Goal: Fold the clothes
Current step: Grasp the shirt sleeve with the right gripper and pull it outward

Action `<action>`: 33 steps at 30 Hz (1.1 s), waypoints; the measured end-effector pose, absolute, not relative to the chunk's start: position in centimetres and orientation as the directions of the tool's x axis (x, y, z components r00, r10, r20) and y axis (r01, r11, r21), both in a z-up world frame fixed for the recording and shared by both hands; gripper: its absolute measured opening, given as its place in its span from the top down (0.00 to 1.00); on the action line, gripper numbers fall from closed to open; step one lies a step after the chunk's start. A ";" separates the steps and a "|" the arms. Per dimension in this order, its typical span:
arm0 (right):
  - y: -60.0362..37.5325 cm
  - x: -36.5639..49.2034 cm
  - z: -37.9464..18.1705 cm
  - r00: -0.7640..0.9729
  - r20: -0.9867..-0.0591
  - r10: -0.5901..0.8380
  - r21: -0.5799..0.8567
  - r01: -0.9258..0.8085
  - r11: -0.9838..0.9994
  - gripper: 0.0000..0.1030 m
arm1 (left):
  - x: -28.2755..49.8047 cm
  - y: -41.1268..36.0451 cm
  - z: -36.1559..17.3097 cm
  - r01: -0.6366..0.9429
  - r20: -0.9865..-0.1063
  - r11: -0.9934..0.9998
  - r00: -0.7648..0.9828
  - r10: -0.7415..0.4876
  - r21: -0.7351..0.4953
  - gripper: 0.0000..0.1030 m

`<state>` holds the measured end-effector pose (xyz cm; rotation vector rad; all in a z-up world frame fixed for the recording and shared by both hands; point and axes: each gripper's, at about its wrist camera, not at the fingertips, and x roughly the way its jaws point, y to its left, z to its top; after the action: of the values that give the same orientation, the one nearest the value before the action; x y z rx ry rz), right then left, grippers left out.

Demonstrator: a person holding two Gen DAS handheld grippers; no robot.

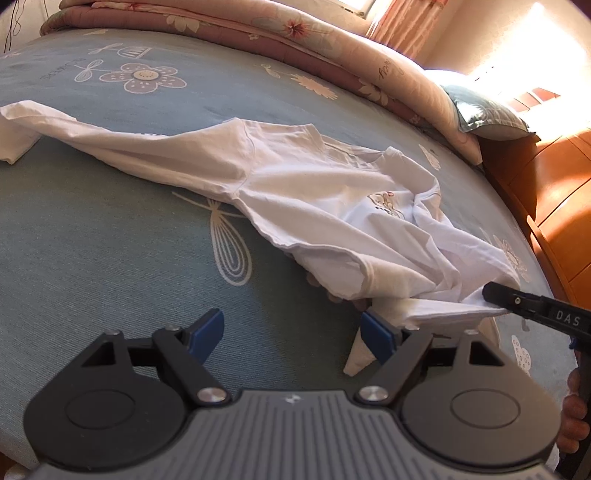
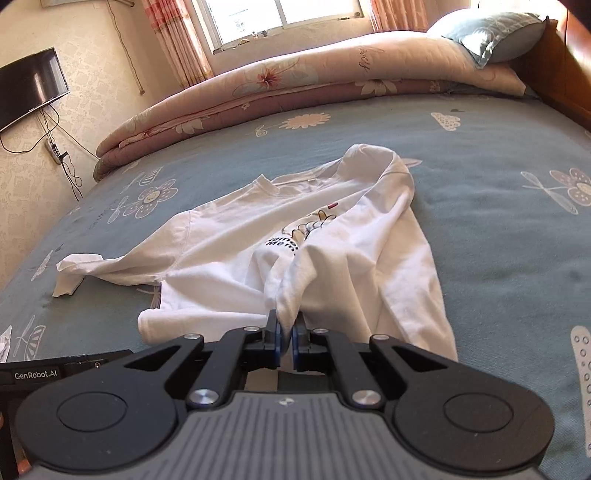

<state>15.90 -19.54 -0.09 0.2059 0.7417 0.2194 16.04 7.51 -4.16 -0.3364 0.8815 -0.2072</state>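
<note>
My right claw (image 2: pixel 287 334) is clamped on a bunched fold of the white shirt's (image 2: pixel 332 251) hem, and only its own camera shows the black printed lettering, half buried in folds and unreadable. My left claw (image 1: pixel 293 334) gapes wide; a corner of shirt (image 1: pixel 314 206) cloth drapes against its right finger (image 1: pixel 376 334), ungripped. From there I see one long sleeve (image 1: pixel 74 125) trailing far off to the left. The shirt sprawls just ahead of both claws on the blue flowered bedsheet (image 2: pixel 480 240). Beyond it lie a rolled pink quilt (image 2: pixel 295 85), a pillow (image 2: pixel 491 33), a window (image 2: pixel 280 14) and a wall television (image 2: pixel 29 85).
</note>
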 end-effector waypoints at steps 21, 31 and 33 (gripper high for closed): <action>-33.7 20.8 1.1 0.730 -0.655 -0.193 -0.186 0.091 0.978 0.95 | 16.9 6.0 -4.5 0.050 -0.756 0.944 0.587 -0.291 -0.325 0.21; -40.1 26.0 0.2 0.691 -0.617 -0.375 -0.281 0.252 0.926 0.96 | 17.7 5.7 -5.0 0.032 -0.781 0.955 0.569 -0.259 -0.293 0.21; -41.4 27.1 0.4 0.681 -0.603 -0.415 -0.302 0.286 0.909 0.96 | 17.9 5.7 -5.1 0.033 -0.785 0.957 0.565 -0.256 -0.289 0.21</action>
<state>27.14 -41.42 0.39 -0.1894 0.7212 -0.3957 17.93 5.66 -5.11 -0.2537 0.9583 -0.1723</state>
